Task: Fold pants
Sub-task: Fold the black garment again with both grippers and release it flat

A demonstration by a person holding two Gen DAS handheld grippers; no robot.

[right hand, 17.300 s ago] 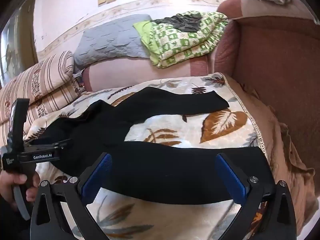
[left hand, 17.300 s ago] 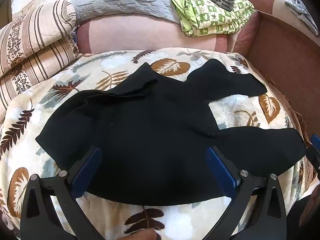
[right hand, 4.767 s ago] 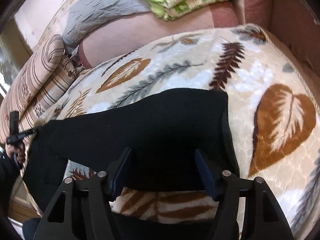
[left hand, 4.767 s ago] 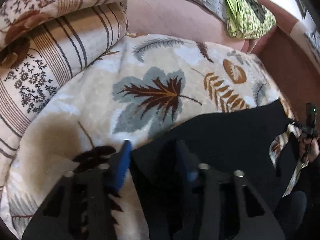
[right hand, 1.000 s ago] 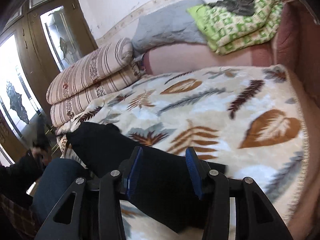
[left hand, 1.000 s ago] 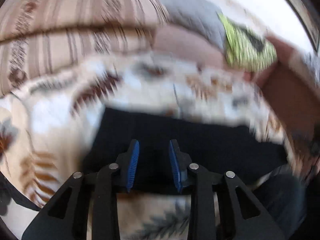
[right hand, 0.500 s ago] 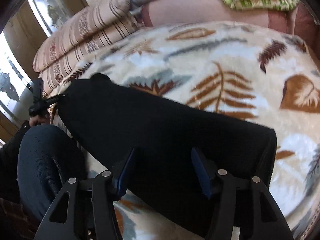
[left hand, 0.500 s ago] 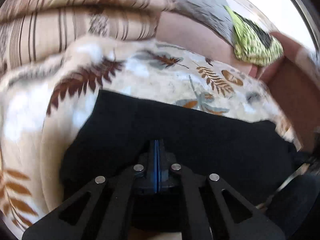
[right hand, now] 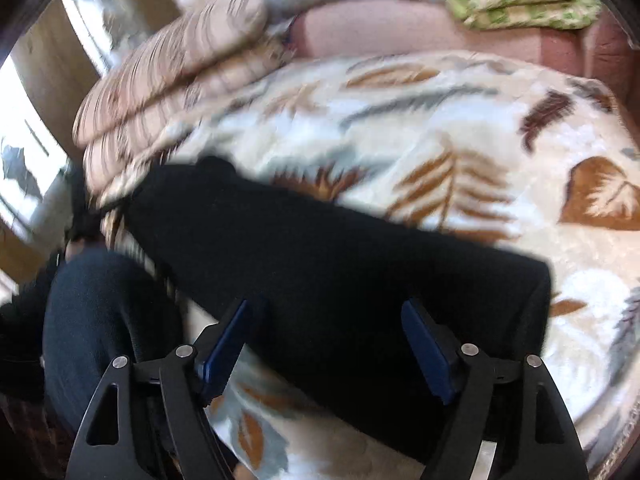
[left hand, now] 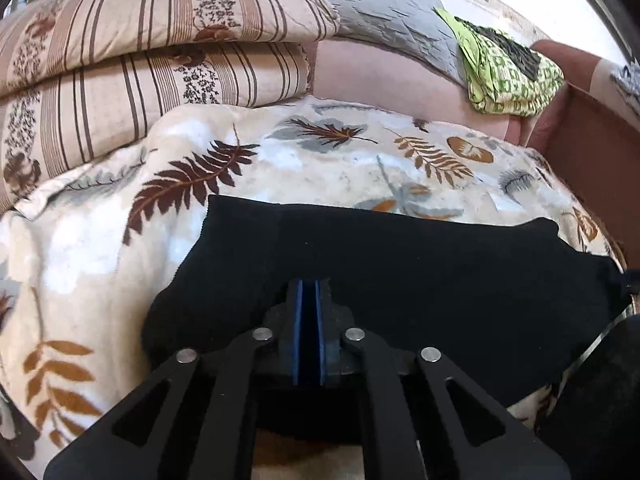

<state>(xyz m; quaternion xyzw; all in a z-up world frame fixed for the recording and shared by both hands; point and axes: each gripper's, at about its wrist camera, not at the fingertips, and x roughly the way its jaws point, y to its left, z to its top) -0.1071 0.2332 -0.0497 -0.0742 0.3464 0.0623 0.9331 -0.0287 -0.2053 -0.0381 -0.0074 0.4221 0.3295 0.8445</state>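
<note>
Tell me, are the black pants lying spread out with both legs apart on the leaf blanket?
No, the black pants lie as one long folded band across the leaf blanket, with no separate legs showing.

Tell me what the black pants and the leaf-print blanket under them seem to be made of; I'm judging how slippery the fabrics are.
The black pants look like a soft matte knit, perhaps cotton jersey or fleece: no sheen, and the edges drape limp. The leaf-print blanket looks like plush synthetic fleece with a quilted, slightly glossy pile. Neither looks slick, though the exact fibre cannot be told.
</note>
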